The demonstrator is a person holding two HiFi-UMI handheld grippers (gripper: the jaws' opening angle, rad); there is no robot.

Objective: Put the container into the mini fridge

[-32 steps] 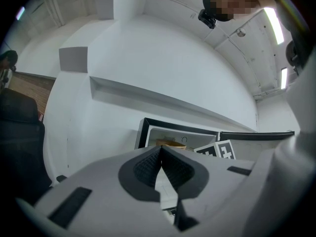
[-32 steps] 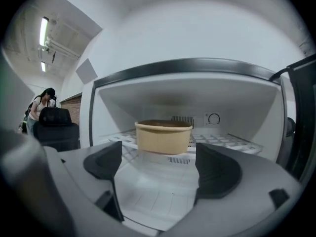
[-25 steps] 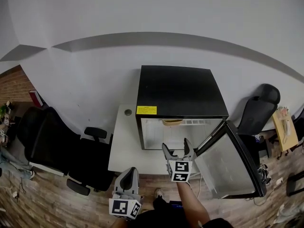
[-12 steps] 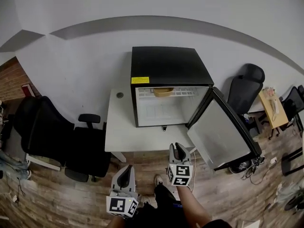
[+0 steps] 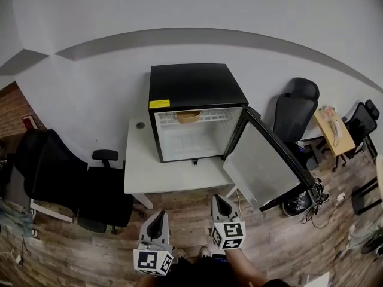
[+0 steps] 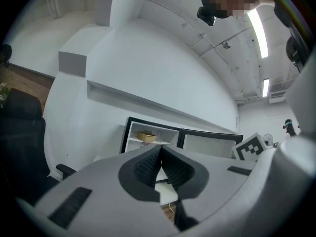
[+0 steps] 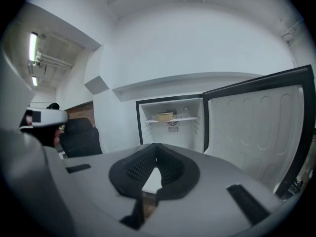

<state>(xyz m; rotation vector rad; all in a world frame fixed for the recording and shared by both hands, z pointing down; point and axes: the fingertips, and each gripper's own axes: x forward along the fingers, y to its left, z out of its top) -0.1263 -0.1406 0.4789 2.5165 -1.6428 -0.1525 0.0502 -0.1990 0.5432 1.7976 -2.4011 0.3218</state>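
The black mini fridge (image 5: pixel 194 88) stands on a white table (image 5: pixel 143 175) with its door (image 5: pixel 263 163) swung open to the right. A tan container (image 5: pixel 188 116) sits on the fridge's upper shelf; it also shows as the tan container (image 6: pixel 146 137) in the left gripper view and the tan container (image 7: pixel 165 116) in the right gripper view. My left gripper (image 5: pixel 158 220) and right gripper (image 5: pixel 221 203) are held low in front of the table, well short of the fridge. Both are shut with nothing between their jaws.
A black office chair (image 5: pixel 66 181) stands left of the table, another black chair (image 5: pixel 296 106) right of the fridge. A small wooden table (image 5: pixel 332 127) is at the far right. Cables lie on the wood floor (image 5: pixel 299 238) under the open door.
The view has drawn back from the fridge. My right gripper pulled away from the fridge opening, came down beside the left one and went from open to shut. The container stays on the shelf.
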